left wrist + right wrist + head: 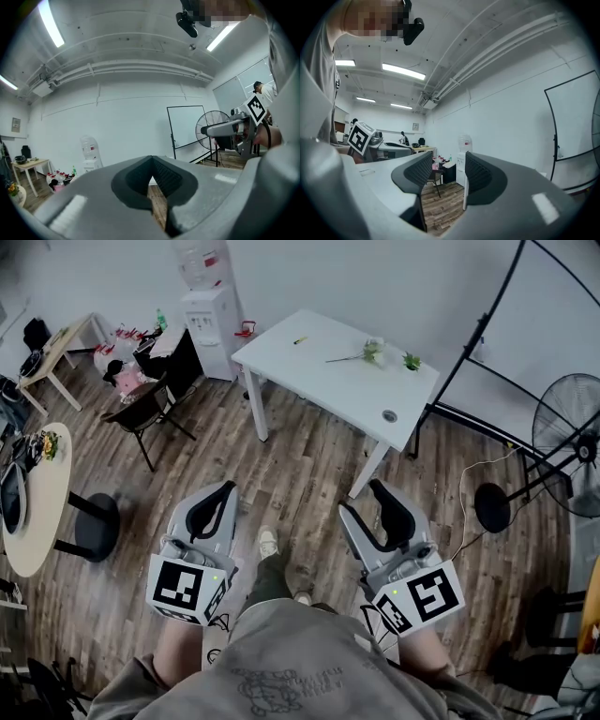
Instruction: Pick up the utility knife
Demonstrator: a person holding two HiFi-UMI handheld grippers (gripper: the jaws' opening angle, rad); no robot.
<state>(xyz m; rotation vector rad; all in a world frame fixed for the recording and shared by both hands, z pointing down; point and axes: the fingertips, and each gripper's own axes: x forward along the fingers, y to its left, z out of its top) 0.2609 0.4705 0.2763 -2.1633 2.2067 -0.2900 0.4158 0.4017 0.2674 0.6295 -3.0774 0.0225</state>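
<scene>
A small yellow item (300,339) that may be the utility knife lies near the far left edge of the white table (319,381), well ahead of both grippers; neither gripper view shows it. My left gripper (228,487) hangs over the wooden floor, short of the table, its jaws shut tip to tip with nothing in them (151,161). My right gripper (363,498) is level with it on the right, also over the floor, open and empty, with floor showing between its dark pads (446,180). Each gripper shows in the other's view.
A flower stem (366,352) and a green sprig (412,362) lie on the table's far side. A water dispenser (208,306) and black chairs (150,409) stand left of it. A standing fan (572,442), black whiteboard frame (487,343) and cables are on the right, a round table (33,512) far left.
</scene>
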